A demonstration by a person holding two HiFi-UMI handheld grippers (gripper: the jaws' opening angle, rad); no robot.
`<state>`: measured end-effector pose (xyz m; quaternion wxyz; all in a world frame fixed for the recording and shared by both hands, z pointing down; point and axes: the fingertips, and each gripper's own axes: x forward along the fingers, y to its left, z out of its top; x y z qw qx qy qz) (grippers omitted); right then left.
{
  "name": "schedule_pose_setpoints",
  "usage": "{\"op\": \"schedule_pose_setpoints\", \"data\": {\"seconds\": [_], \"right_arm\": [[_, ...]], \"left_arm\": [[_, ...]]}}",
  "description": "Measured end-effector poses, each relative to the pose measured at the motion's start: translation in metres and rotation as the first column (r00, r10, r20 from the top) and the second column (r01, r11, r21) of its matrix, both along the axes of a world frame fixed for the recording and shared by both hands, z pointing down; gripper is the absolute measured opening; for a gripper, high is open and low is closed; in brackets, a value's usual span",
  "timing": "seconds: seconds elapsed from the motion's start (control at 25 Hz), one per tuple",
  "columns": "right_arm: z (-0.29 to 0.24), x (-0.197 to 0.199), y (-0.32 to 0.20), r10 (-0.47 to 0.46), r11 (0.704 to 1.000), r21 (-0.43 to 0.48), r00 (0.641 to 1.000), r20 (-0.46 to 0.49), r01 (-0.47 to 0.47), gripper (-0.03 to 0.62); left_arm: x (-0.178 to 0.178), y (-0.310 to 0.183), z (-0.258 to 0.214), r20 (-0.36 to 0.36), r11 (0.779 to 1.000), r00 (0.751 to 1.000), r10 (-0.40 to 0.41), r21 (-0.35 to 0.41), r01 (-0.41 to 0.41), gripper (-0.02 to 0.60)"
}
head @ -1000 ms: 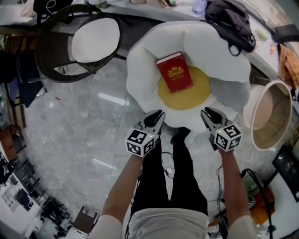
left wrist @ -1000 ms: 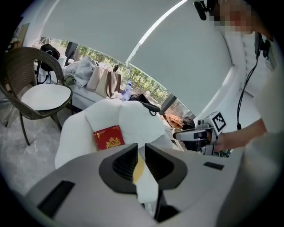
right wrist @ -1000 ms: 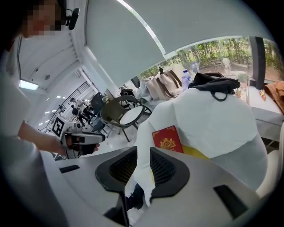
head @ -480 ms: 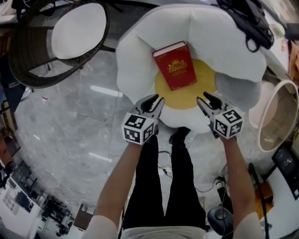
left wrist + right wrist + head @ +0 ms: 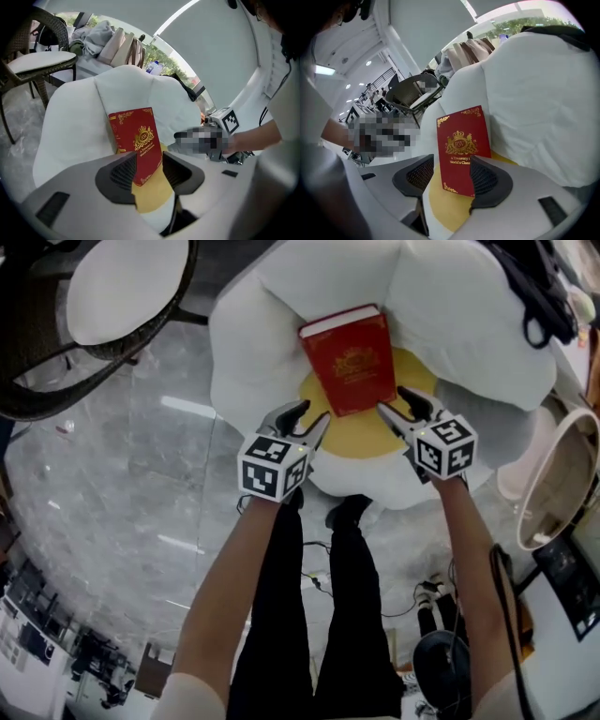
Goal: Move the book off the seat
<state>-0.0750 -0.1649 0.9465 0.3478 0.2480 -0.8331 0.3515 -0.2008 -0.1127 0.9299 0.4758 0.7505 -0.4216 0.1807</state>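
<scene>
A red book [image 5: 352, 360] with gold print lies on the yellow centre [image 5: 361, 435] of a white, petal-shaped seat [image 5: 248, 352], leaning up against its back. My left gripper [image 5: 306, 417] hovers over the seat's front edge, just short of the book's near left corner. My right gripper [image 5: 396, 403] is close by the near right corner. Both sets of jaws are opening and nothing is pressed between them. In the left gripper view the book [image 5: 138, 140] shows beyond the left gripper [image 5: 150, 171]. In the right gripper view the book [image 5: 461, 145] stands past the right gripper [image 5: 451, 177].
A dark wicker chair [image 5: 122, 287] with a white cushion stands at the upper left on the marble floor. A black bag [image 5: 539, 287] rests on the seat's upper right petal. A round beige tub [image 5: 562, 474] is at the right. Cables [image 5: 422, 596] lie by the person's legs [image 5: 309, 615].
Both grippers have moved forward from the seat's front rim to the book's near corners, and their jaws have spread apart. The book has not moved.
</scene>
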Motion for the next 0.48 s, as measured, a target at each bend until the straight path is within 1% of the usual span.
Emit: {"op": "schedule_pose_setpoints", "data": {"seconds": [0.12, 0.2, 0.36, 0.48], "right_arm": [[0.022, -0.004, -0.011, -0.04, 0.999, 0.004, 0.999, -0.026, 0.04, 0.263], [0.035, -0.004, -0.022, -0.051, 0.999, 0.01, 0.998, -0.045, 0.052, 0.283], [0.057, -0.004, -0.042, -0.055, 0.998, 0.026, 0.995, -0.085, 0.057, 0.311], [0.073, -0.005, -0.058, -0.036, 0.999, 0.026, 0.994, -0.107, 0.039, 0.329]], "left_arm": [[0.003, -0.011, 0.019, -0.004, 1.0, 1.0, -0.001, -0.003, 0.001, 0.179], [0.004, -0.02, 0.032, -0.001, 1.0, 1.0, -0.003, -0.005, 0.003, 0.187], [0.001, -0.039, 0.059, 0.005, 1.0, 1.0, -0.017, -0.025, 0.017, 0.204], [-0.007, -0.053, 0.075, 0.015, 0.998, 0.999, -0.041, -0.044, 0.042, 0.239]]}}
